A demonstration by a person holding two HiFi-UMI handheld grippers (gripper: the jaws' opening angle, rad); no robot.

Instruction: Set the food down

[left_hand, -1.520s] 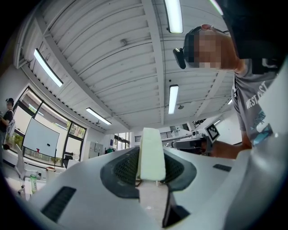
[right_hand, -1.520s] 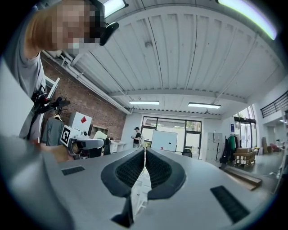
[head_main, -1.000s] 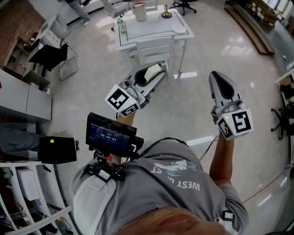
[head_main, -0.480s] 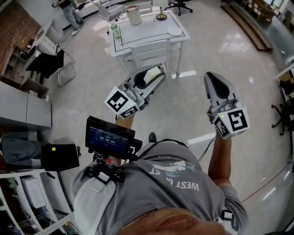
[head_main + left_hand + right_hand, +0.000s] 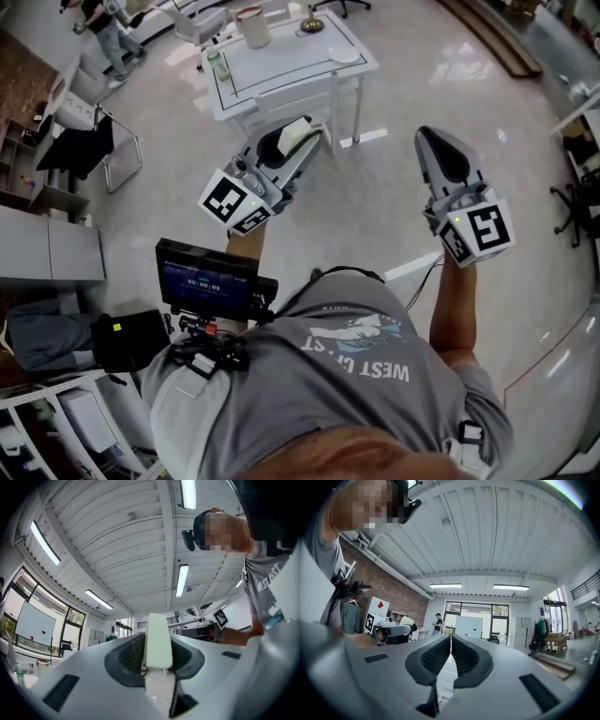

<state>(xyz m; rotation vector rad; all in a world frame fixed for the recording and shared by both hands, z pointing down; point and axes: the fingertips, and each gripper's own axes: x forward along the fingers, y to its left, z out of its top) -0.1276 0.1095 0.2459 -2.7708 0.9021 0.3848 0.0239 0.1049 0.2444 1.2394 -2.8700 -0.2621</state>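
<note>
A pale greenish-white block of food (image 5: pixel 157 639) sits clamped upright between the jaws of my left gripper (image 5: pixel 157 660). In the head view that food (image 5: pixel 294 134) shows at the tip of the left gripper (image 5: pixel 286 148), held above the floor just short of the white table (image 5: pixel 281 66). My right gripper (image 5: pixel 445 159) is raised at the right over bare floor, its jaws pressed together with nothing between them (image 5: pixel 450 656). Both grippers point forward and upward.
On the white table stand a beige bucket (image 5: pixel 253 26), a green bottle (image 5: pixel 218 66), a small brass object (image 5: pixel 312 21) and a white dish (image 5: pixel 342 55). A chair (image 5: pixel 80 141) stands at the left. A person (image 5: pixel 105 28) walks at the far left. Shelves and bins lie at lower left.
I have stepped forward: the table has come closer and shifted left in the head view. Both grippers keep their pose, and the food stays in the left one.
</note>
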